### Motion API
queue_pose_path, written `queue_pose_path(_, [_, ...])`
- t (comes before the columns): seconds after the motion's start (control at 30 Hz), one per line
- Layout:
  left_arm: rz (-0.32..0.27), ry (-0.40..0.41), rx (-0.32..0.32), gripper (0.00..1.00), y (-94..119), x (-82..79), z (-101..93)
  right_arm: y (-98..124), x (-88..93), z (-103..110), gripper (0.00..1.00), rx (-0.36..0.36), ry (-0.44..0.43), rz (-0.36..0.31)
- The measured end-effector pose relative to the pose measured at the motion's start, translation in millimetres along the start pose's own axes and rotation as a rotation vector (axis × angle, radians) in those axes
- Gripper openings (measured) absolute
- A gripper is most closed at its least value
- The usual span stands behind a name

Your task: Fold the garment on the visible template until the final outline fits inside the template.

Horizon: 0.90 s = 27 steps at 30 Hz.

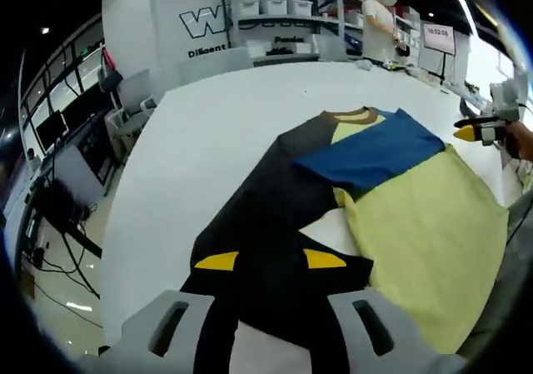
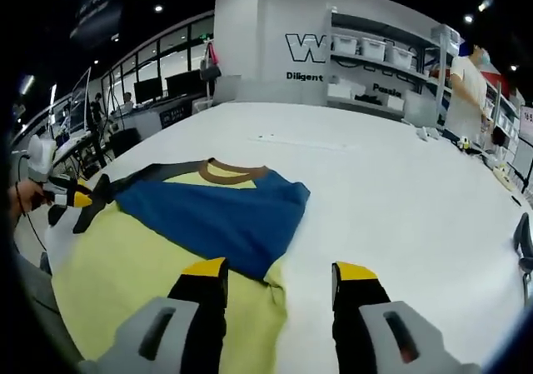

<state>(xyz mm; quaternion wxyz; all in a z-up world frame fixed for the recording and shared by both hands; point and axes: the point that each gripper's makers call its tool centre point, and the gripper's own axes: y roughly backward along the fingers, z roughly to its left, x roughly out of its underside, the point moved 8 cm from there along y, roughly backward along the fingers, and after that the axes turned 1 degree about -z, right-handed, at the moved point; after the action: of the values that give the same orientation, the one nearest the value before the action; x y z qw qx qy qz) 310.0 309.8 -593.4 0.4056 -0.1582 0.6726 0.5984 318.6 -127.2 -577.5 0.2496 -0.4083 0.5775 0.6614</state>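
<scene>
In the left gripper view, the left gripper [image 1: 271, 261] stands nearest, its two yellow-tipped black jaws apart with nothing between them, hovering over the black side of the colour-block garment [image 1: 366, 199]. This one garment, a shirt of black, pale yellow and blue fabric with a brown collar band, lies spread on the large white table [image 1: 208, 132]. Here its black panel runs down toward the jaws, a blue sleeve is folded across the chest, and a small patch of white table or template shows through between the black and yellow parts; which it is cannot be told. At the far right edge the right gripper [image 1: 473, 131] comes in, held by a hand.

In the right gripper view, the right gripper [image 2: 279, 272] has its jaws spread and empty, the left jaw over the garment's [image 2: 191, 224] yellow hem, the right jaw over bare table [image 2: 391, 191]. The black panel is barely visible here. The left gripper [image 2: 79, 199] enters at the left edge, touching the shirt's dark side.

Beyond the table stands a white shelving unit [image 2: 379, 66] holding three white bins. The wall [image 2: 275, 41] carries large letters beginning "W" and smaller writing beginning "Diligent". A person [image 2: 466, 78] stands at the table's far end, near a small screen [image 1: 439, 37] with illegible digits.
</scene>
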Motion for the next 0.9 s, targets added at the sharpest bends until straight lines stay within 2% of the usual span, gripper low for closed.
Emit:
queue_pose_path(0.1, [0.013,-0.038,0.061,0.23,3.0,4.5,-12.7,0.7,1.2,0.7,0.46,-0.004,-0.006,0.001])
queue_pose_path(0.2, [0.031,-0.066,0.076,0.26,3.5,8.3,-17.4,1.1,1.6,0.5,0.46,-0.007,-0.007,0.001])
queue_pose_path(0.3, [0.025,-0.076,0.123,0.3,4.1,11.4,-24.0,1.2,1.1,1.1,0.51,-0.022,-0.02,-0.014])
queue_pose_path(0.37, [0.023,-0.073,0.118,0.28,4.6,11.7,-24.2,1.3,0.9,1.2,0.51,-0.023,-0.02,-0.016])
queue_pose_path(0.47, [0.037,-0.124,0.089,0.25,2.7,14.5,-20.9,1.6,-0.1,1.6,0.51,-0.027,-0.021,-0.024])
queue_pose_path(0.6, [0.058,-0.095,0.106,0.25,-0.4,20.4,-18.4,2.5,-0.4,1.5,0.51,-0.027,-0.017,-0.026])
queue_pose_path(0.67, [0.036,-0.074,0.136,0.2,0.6,22.2,-21.2,2.3,-0.5,2.5,0.53,-0.045,-0.007,-0.016])
queue_pose_path(0.73, [0.028,0.0,0.133,0.19,0.8,23.8,-21.0,2.6,-1.6,2.6,0.54,-0.048,0.0,-0.021])
queue_pose_path(0.8, [0.017,-0.013,0.124,0.16,0.5,24.4,-17.0,3.8,-2.7,3.5,0.54,-0.049,0.006,-0.025])
queue_pose_path(0.83, [0.014,-0.021,0.114,0.09,0.1,24.8,-15.8,4.1,-2.9,3.9,0.54,-0.049,0.006,-0.026])
queue_pose_path(0.87, [0.004,-0.066,0.095,0.03,0.0,23.9,-12.5,4.2,-2.8,4.4,0.54,-0.051,0.004,-0.026])
queue_pose_path(0.9, [0.03,-0.013,0.104,0.0,1.0,24.6,-13.8,4.1,-2.1,5.5,0.54,-0.054,0.002,-0.024])
